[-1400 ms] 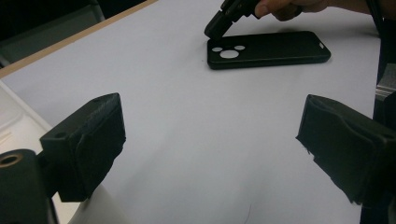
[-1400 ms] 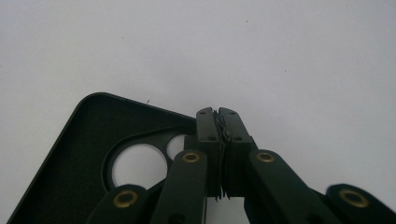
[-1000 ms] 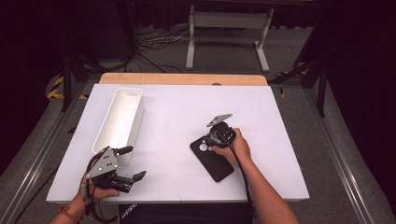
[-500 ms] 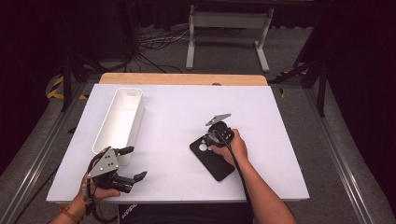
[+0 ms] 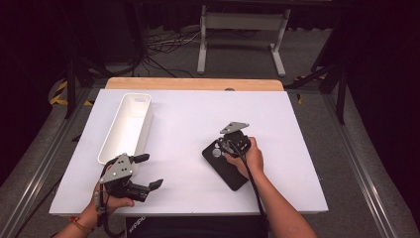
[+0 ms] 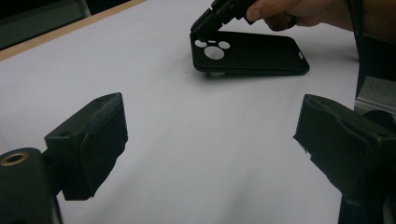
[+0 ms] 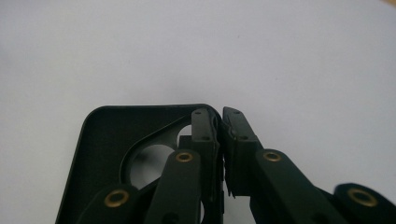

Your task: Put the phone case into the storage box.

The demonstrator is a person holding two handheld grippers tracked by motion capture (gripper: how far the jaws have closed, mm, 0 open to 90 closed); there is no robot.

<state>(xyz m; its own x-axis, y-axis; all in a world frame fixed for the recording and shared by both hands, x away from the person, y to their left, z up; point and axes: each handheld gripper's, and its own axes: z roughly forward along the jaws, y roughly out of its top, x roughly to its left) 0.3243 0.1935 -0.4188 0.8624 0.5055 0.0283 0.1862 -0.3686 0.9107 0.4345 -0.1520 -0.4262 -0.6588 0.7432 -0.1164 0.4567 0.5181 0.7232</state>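
Observation:
A black phone case (image 5: 229, 168) lies on the white table (image 5: 188, 114), right of the middle, with its camera cut-outs at the far end. My right gripper (image 5: 221, 147) points down at that far corner. In the right gripper view its jaws have just been closing, and the right gripper (image 7: 220, 116) is shut on the case's rim (image 7: 112, 144) beside the cut-out. From the left gripper view, the gripped end of the case (image 6: 252, 51) looks slightly raised. My left gripper (image 5: 151, 171) is near the front left edge, open with nothing between its pads (image 6: 93, 140).
A long white bin (image 5: 130, 126) stands at the left, running from the table's middle towards the back. A wooden strip (image 5: 193, 83) borders the far edge. Bare table surface lies between the two grippers.

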